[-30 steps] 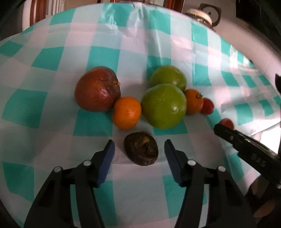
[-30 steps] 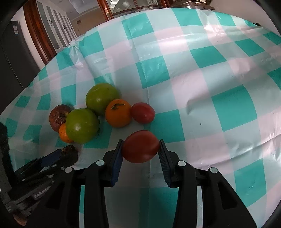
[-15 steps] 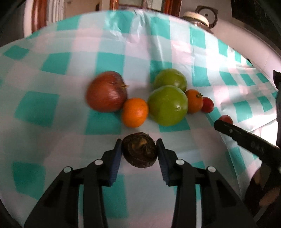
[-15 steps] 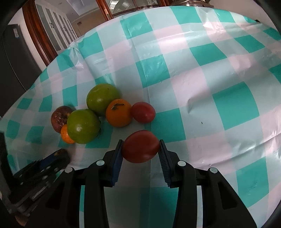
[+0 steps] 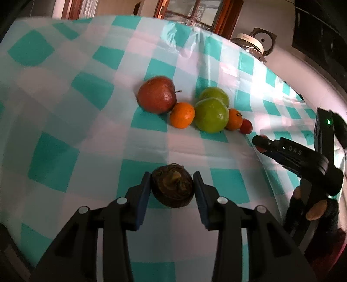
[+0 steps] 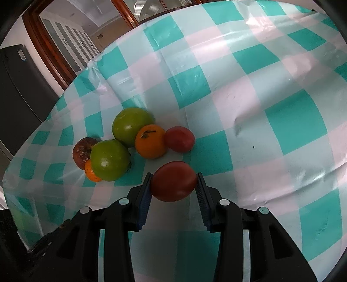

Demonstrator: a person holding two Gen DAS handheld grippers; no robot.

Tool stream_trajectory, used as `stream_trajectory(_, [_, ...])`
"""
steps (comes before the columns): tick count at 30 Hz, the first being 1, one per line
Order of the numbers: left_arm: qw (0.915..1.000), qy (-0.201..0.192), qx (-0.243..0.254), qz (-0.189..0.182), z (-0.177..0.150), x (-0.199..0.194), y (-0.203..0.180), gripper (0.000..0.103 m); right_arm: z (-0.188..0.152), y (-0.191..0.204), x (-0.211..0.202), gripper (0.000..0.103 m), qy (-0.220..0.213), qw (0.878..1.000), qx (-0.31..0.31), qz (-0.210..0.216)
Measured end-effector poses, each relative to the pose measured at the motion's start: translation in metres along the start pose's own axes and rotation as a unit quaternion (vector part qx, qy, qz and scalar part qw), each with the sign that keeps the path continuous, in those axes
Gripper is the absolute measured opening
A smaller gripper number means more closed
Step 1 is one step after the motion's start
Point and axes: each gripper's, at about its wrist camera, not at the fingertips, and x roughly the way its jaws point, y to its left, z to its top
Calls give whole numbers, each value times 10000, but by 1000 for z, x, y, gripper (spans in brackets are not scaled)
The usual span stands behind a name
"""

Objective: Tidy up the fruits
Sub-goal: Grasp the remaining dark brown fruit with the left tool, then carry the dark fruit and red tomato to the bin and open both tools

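My left gripper point(image 5: 171, 186) is shut on a dark brown wrinkled fruit point(image 5: 172, 188) and holds it above the checked tablecloth point(image 5: 65, 121), well back from the fruit cluster. My right gripper point(image 6: 173, 184) is shut on a red tomato point(image 6: 174, 181); it also shows in the left wrist view point(image 5: 261, 142). The cluster on the cloth holds a brown-red apple point(image 5: 156, 97), an orange mandarin point(image 5: 182, 115), two green fruits point(image 5: 211, 115) point(image 5: 214, 95), an orange tomato point(image 5: 234, 119) and a small red tomato point(image 5: 246, 129).
The cluster shows in the right wrist view too: green fruits point(image 6: 110, 160) point(image 6: 132, 126), orange tomato point(image 6: 150, 141), small red tomato point(image 6: 179, 138). A kettle point(image 5: 251, 44) and wooden cabinet point(image 5: 184, 13) stand beyond the table. A dark fridge point(image 6: 19, 95) stands at the left.
My left gripper closed on the dark brown fruit, lifted it and pulled back from the cluster. My right gripper kept its hold on the red tomato and barely moved.
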Motion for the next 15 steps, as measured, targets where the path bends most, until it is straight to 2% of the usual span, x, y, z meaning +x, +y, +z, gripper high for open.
stream_trajectory(7, [10000,7,-87,-3,3,3,4,40,0,-2,-1,39,-15,9998,67,211])
stream_trajectory(15, [9999,15,-131,14,6,5,5,40,1,-7,-5,39,-120,9995,233,197])
